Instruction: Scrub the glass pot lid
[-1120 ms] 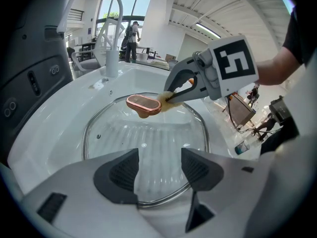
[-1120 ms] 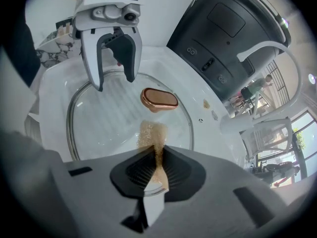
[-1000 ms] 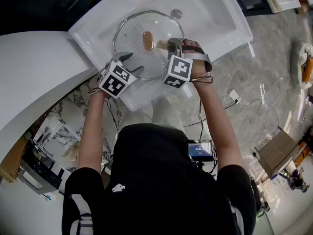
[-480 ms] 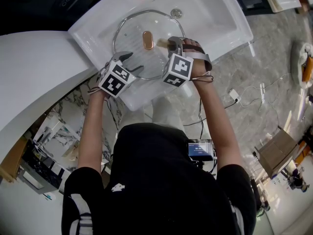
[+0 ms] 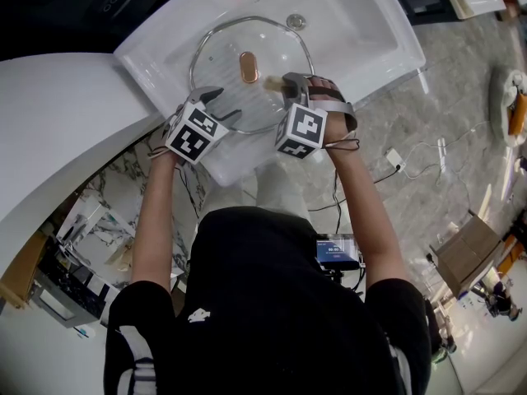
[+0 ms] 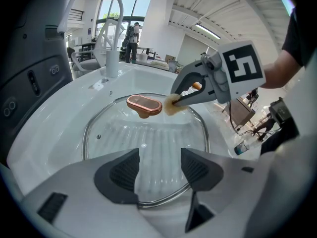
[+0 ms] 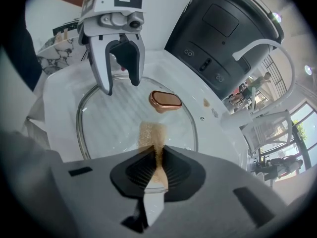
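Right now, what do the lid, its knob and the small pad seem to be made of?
Lid: clear glass; the ribs of the sink show through. Knob: glossy, copper-coloured, perhaps plated metal. Pad: tan and porous, likely sponge.

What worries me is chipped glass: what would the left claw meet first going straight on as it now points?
Probably the glass lid: the open left claw sits over its near rim, aimed across the glass toward the copper knob. Depth is unclear; it might skim to the knob.
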